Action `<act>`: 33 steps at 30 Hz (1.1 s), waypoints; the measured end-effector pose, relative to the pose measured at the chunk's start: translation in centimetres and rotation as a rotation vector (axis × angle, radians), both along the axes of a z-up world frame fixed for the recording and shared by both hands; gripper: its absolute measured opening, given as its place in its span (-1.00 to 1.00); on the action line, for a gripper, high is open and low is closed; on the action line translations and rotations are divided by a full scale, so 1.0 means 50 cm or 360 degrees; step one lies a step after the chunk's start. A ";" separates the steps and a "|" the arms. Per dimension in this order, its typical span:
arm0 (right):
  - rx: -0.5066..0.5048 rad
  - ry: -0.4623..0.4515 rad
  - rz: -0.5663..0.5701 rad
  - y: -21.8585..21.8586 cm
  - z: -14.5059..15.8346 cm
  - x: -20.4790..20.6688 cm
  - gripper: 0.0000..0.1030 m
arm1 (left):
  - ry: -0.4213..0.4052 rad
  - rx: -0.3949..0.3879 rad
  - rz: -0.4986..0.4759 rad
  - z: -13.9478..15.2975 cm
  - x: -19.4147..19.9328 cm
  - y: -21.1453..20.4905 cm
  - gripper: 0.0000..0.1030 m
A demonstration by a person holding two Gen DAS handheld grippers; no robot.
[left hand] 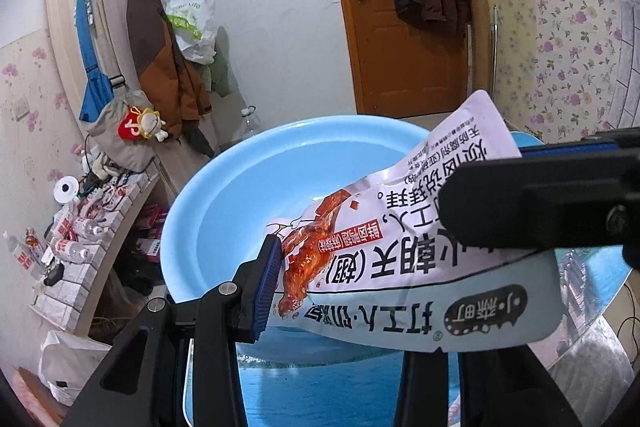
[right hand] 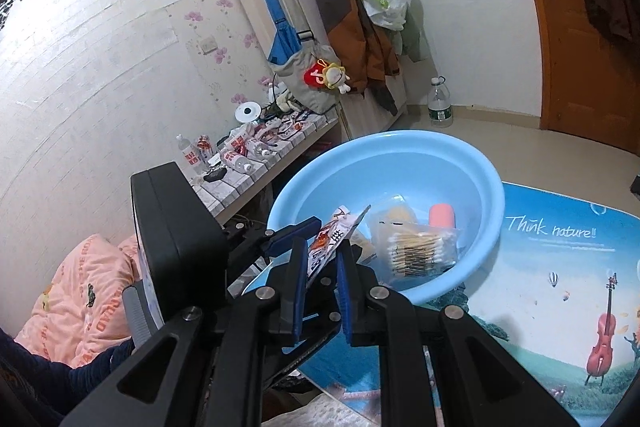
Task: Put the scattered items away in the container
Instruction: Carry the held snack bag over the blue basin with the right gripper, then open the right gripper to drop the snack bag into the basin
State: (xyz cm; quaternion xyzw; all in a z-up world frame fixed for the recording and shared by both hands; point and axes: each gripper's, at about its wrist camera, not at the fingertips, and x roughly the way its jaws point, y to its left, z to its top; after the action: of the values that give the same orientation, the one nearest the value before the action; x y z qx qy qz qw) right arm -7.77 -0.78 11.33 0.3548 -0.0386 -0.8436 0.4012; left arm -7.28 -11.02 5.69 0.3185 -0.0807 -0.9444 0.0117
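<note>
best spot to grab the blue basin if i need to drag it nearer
Pinch the blue basin at its near right rim, coming down from above so the wall is straddled. The lip is thin and exposed there; the round body is too wide.

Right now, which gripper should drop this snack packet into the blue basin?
Probably the right gripper: the snack packet stands between its fingers, with the blue basin just ahead. The left gripper shows only one finger, at the packet's edge.
</note>
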 end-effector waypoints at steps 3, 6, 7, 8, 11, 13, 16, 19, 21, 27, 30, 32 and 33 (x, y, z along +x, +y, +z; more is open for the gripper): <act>0.0004 -0.0017 -0.0007 -0.006 -0.010 -0.016 -0.72 | -0.0016 0.0004 -0.0006 -0.009 -0.010 -0.005 -0.25; 0.0005 -0.0029 -0.0009 -0.013 -0.019 -0.031 -0.72 | -0.0015 0.0007 -0.0002 -0.012 -0.016 -0.009 -0.24; 0.0007 -0.0032 -0.0010 -0.015 -0.022 -0.036 -0.72 | -0.0015 0.0010 -0.0002 -0.013 -0.017 -0.009 -0.24; 0.0004 -0.0039 -0.0012 -0.015 -0.026 -0.041 -0.72 | -0.0016 0.0014 -0.0004 -0.014 -0.019 -0.010 -0.23; 0.0000 -0.0054 -0.0026 -0.019 -0.033 -0.055 -0.72 | -0.0015 0.0021 -0.0012 -0.016 -0.025 -0.012 -0.18; 0.0004 -0.0067 -0.0050 -0.020 -0.039 -0.066 -0.72 | -0.0005 0.0021 -0.0002 -0.017 -0.027 -0.013 -0.05; -0.0008 -0.0100 -0.0072 -0.019 -0.050 -0.082 -0.72 | -0.0002 0.0042 0.0015 -0.018 -0.032 -0.021 0.15; -0.0011 -0.0099 -0.0090 -0.020 -0.055 -0.093 -0.68 | -0.0006 0.0060 0.0040 -0.019 -0.038 -0.032 0.33; -0.0018 -0.0115 -0.0126 -0.018 -0.060 -0.101 -0.49 | -0.0005 0.0066 0.0060 -0.020 -0.039 -0.036 0.46; -0.0050 -0.0182 -0.0198 0.003 -0.078 -0.116 -0.27 | -0.0026 0.0124 0.0095 -0.022 -0.042 -0.060 0.87; -0.0040 -0.0171 -0.0206 0.002 -0.078 -0.114 -0.27 | -0.0027 0.0112 0.0104 -0.020 -0.042 -0.061 0.87; -0.0035 -0.0171 -0.0215 0.006 -0.077 -0.110 -0.27 | -0.0041 0.0110 0.0093 -0.017 -0.042 -0.060 0.97; -0.0032 -0.0171 -0.0223 0.009 -0.077 -0.109 -0.27 | -0.0054 0.0113 0.0082 -0.017 -0.043 -0.059 1.00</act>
State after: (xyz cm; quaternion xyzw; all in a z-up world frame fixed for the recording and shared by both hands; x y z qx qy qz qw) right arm -13.22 -0.34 7.47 0.3921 -0.0932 -0.8489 0.3421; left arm -9.44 -13.95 4.83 0.3367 -0.0390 -0.9405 0.0235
